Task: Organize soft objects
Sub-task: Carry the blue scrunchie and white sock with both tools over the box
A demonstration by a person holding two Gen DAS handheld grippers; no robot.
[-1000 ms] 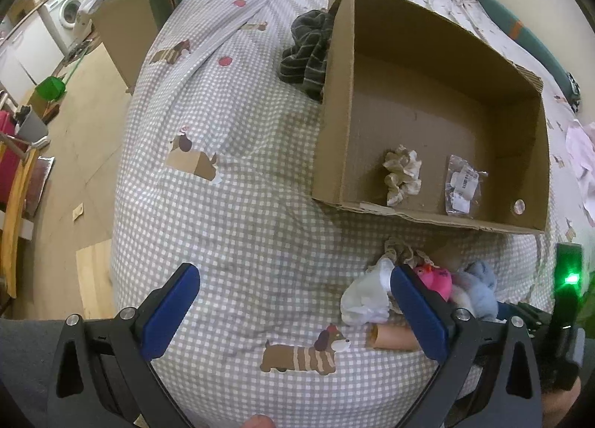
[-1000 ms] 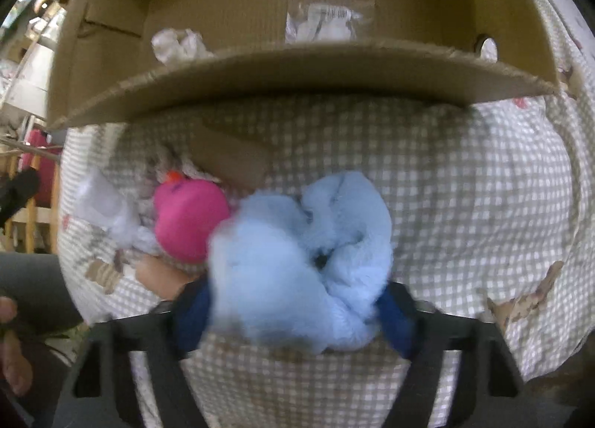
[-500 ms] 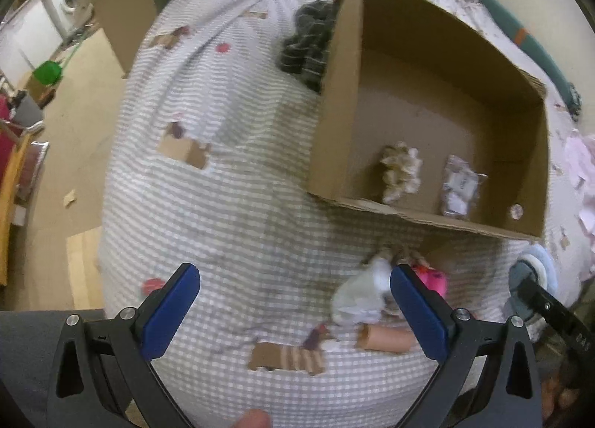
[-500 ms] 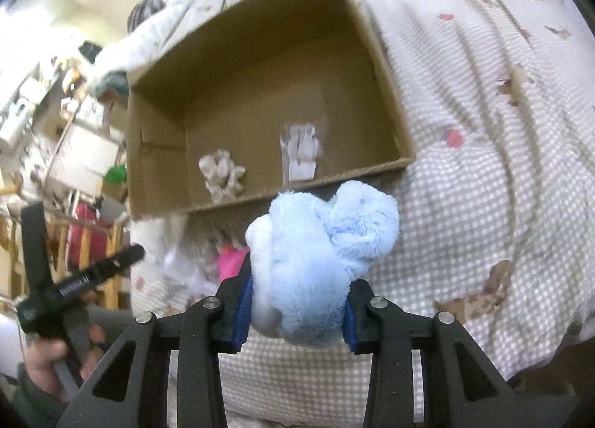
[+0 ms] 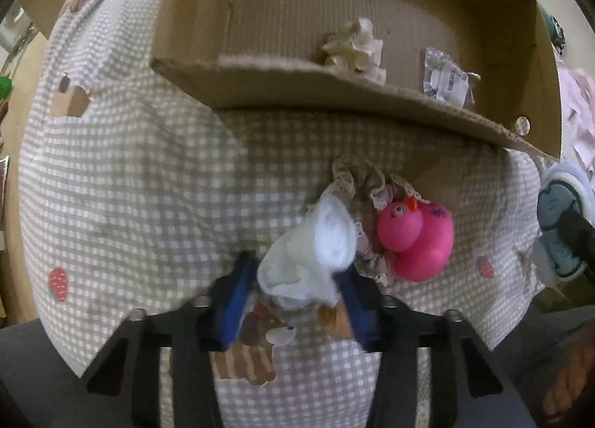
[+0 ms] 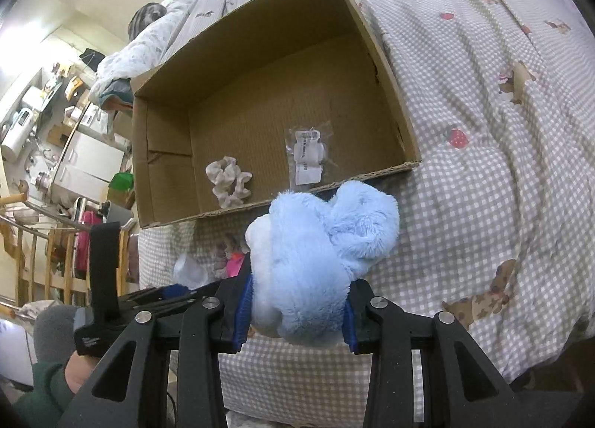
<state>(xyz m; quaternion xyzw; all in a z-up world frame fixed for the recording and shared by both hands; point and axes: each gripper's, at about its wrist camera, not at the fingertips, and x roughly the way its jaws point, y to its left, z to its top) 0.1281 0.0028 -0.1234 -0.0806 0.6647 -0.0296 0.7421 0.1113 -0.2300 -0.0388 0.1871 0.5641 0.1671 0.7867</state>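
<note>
While the right gripper [image 6: 295, 311] holds its jaws clamped on the blue plush toy [image 6: 321, 268], lifted above the checked bedspread [image 6: 483, 186] just in front of the cardboard box [image 6: 386, 71], the left gripper [image 5: 297, 301] has its jaws pressed against a white cloth [image 5: 312, 260] lying on the bed. A pink rubber duck [image 5: 418, 236] sits just beside that cloth (touching a frilly beige scrunchie [image 5: 372, 180]). Inside the box lie a cream scrunchie [image 6: 228, 186] and a clear packet [image 6: 306, 156].
</note>
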